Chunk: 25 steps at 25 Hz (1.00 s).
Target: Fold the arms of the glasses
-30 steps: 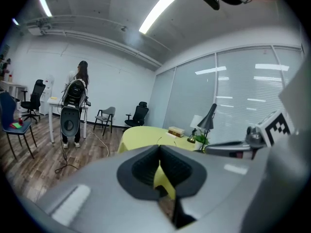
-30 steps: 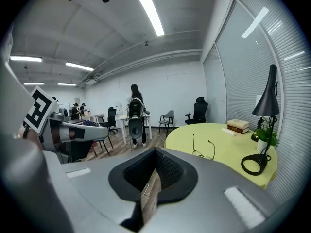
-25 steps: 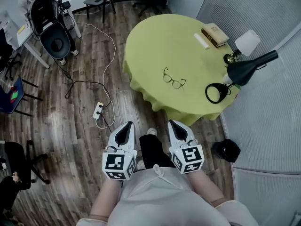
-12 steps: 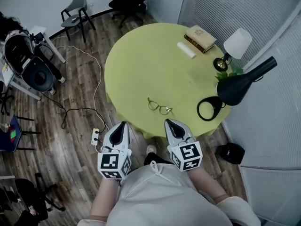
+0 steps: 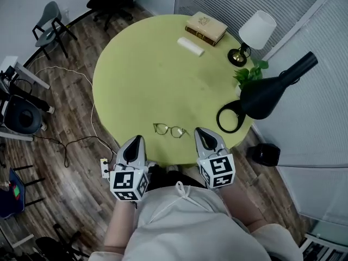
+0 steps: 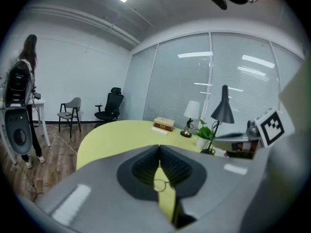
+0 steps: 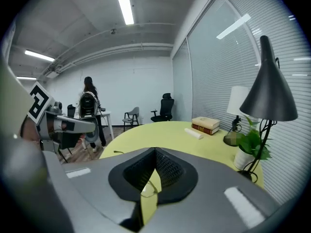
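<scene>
Round yellow-green table (image 5: 152,75) fills my view, with the glasses (image 5: 169,130) lying at its near edge, arms looking unfolded, within easy reach. Left gripper (image 5: 135,143) and right gripper (image 5: 204,136) flank them at that edge, both pinched closed and empty, probably just lining up.

No readable text; book (image 5: 205,27) cover print too small.

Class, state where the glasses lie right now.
Head view: the glasses lie at the round table's near edge, between the left hand-held gripper and right hand-held gripper.
</scene>
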Tool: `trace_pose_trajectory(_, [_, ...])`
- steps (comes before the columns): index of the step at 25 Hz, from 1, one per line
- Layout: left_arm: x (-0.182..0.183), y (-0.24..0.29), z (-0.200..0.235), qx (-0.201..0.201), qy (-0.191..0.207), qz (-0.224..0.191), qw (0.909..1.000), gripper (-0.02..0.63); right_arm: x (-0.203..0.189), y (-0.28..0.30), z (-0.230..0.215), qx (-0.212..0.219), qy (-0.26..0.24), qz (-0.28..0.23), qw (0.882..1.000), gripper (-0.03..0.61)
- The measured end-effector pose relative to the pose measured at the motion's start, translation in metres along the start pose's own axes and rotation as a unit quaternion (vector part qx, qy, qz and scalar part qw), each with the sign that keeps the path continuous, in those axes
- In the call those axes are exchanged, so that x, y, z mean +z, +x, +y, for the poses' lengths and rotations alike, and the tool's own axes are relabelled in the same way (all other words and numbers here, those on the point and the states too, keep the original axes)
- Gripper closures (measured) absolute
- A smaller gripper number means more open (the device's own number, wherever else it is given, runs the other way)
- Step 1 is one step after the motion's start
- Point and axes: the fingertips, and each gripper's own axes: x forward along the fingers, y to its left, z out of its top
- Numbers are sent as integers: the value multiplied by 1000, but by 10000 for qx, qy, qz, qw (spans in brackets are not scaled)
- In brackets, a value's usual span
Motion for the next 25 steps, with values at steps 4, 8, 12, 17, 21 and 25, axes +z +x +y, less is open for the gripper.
trace_pose_trajectory(4, [-8, 26, 12, -436, 57, 338, 9985, 607, -16, 6, -15, -517, 186, 362, 9978, 578])
trace_pose_trajectory(8, [-22, 51, 18, -893, 252, 778, 9926, 607, -35, 14, -16, -762, 414, 719, 9936, 578])
trace_pose_trajectory(12, [-37, 73, 28, -1153, 293, 1035, 9875, 607, -75, 37, -11, -600, 207, 1512, 9865, 578])
trace_pose_trajectory(17, [-58, 93, 34, -1390, 378, 1242, 9817, 607, -115, 58, -6, -298, -22, 2108, 9771, 578])
trace_pose_trajectory(21, [-70, 103, 35, -1647, 339, 1238, 9780, 606, -131, 73, 0, 18, -140, 2353, 9718, 468])
trace_pose_trajectory(25, [-83, 111, 32, -1777, 445, 1191, 9758, 607, -132, 85, 1, 190, -925, 2372, 9669, 434])
